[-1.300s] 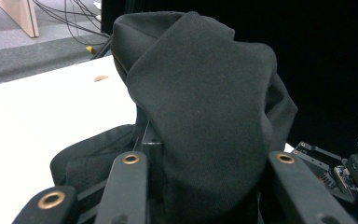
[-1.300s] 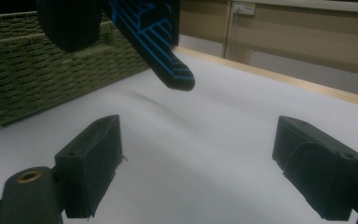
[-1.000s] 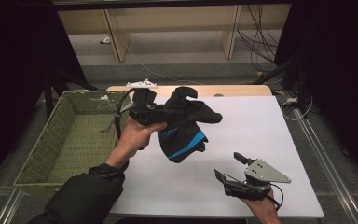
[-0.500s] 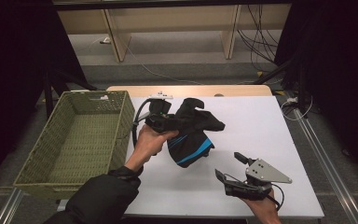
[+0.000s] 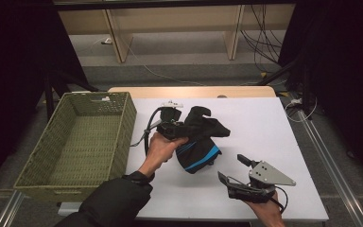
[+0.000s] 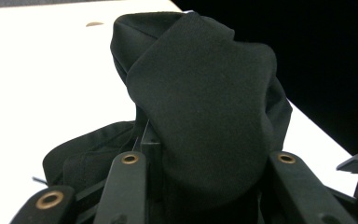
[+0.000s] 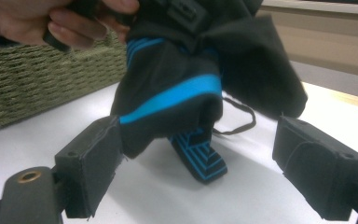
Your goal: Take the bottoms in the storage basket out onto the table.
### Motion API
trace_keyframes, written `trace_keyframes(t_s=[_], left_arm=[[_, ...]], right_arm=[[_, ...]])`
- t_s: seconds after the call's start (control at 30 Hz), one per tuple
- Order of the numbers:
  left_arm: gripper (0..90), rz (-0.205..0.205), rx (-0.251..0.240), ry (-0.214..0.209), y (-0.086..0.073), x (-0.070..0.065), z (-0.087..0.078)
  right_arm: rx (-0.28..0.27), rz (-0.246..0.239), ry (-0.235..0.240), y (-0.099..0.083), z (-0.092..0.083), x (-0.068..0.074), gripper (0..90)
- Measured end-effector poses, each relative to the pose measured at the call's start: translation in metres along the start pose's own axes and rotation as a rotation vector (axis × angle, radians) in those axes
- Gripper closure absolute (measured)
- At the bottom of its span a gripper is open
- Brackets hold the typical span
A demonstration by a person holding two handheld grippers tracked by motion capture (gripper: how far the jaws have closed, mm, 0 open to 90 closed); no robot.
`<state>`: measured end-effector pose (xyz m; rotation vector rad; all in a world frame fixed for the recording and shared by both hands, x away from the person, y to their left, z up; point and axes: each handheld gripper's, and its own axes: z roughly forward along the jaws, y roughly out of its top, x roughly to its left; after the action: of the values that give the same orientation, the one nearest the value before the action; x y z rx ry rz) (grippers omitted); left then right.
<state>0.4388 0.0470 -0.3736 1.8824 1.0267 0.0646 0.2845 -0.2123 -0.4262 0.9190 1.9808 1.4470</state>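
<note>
My left gripper is clamped on the black-and-blue garment, which hangs at table centre, lower edge touching it, I think. My right gripper sits at 5 o'clock from it, jaws wide, nothing gripped. Wicker basket is at 9 o'clock, just beside the table.
</note>
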Motion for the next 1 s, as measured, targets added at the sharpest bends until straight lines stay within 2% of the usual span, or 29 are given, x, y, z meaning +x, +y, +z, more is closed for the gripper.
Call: trace_keyframes(t_s=[0.2, 0.3, 0.53, 0.7, 0.77, 0.87, 1.0], left_arm=[[62.8, -0.003, 0.037, 0.016, -0.009, 0.003, 0.013], [62.4, 0.016, 0.064, 0.029, -0.013, 0.002, 0.020], [60.9, 0.031, 0.110, 0.041, -0.019, 0.000, 0.033], [59.4, 0.040, 0.115, 0.040, -0.021, -0.002, 0.037], [57.3, 0.042, 0.142, 0.033, -0.022, -0.002, 0.040], [49.2, 0.056, 0.204, 0.015, -0.027, -0.007, 0.050], [43.8, 0.063, 0.217, -0.003, -0.028, -0.012, 0.053]], right_arm=[[0.001, -0.002, 0.003, 0.000, 0.001, 0.000, 16.8], [0.001, -0.001, 0.002, 0.000, 0.001, 0.000, 16.8], [0.002, -0.001, 0.005, 0.000, 0.001, 0.000, 16.8], [0.002, -0.002, 0.006, 0.000, 0.001, 0.000, 16.8], [0.004, -0.001, 0.007, 0.000, 0.001, 0.000, 16.8], [0.004, -0.001, 0.007, 0.000, 0.001, 0.001, 16.8], [0.005, -0.002, 0.008, 0.000, 0.001, 0.001, 16.8]])
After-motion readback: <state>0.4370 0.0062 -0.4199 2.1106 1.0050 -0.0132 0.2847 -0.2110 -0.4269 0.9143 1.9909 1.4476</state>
